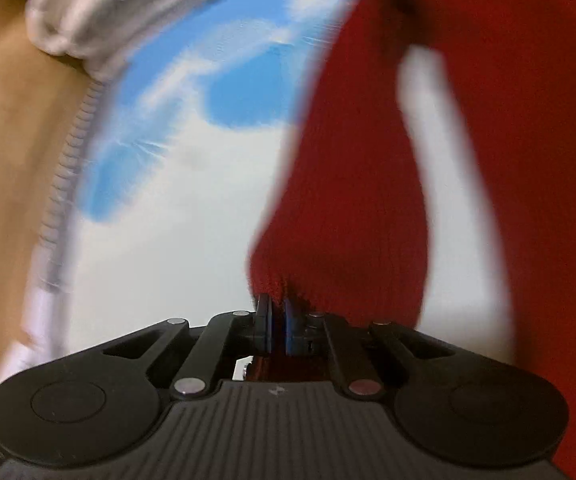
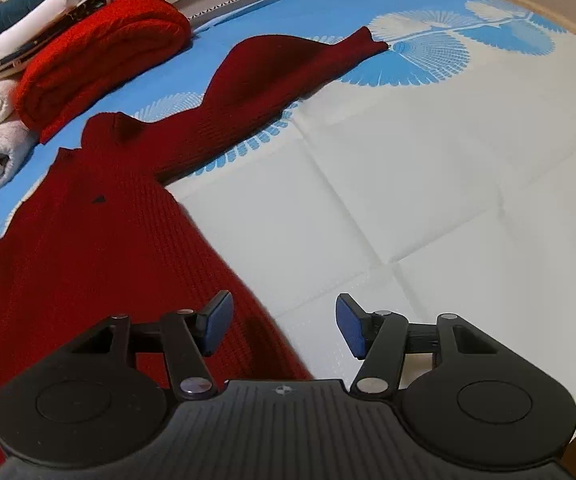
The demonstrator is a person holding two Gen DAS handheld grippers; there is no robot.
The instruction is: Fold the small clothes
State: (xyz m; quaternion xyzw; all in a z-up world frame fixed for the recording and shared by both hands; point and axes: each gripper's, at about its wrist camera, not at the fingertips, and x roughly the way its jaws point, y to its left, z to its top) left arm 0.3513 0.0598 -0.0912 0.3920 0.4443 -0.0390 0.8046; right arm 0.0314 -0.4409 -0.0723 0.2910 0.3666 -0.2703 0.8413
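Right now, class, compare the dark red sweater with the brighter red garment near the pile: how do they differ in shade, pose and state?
The dark red sweater lies spread out with one sleeve stretched across the blue and white cloth; the brighter red garment is already folded into a thick bundle. The sweater is deeper maroon, the bundle more scarlet. The left gripper has its jaws shut on sweater fabric; nothing touches the bundle. Both look like knitwear.

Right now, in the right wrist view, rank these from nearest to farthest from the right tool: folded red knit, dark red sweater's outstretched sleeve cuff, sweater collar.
1. Collar, ahead left.
2. Folded red knit, far left.
3. Cuff, far, centre-right.
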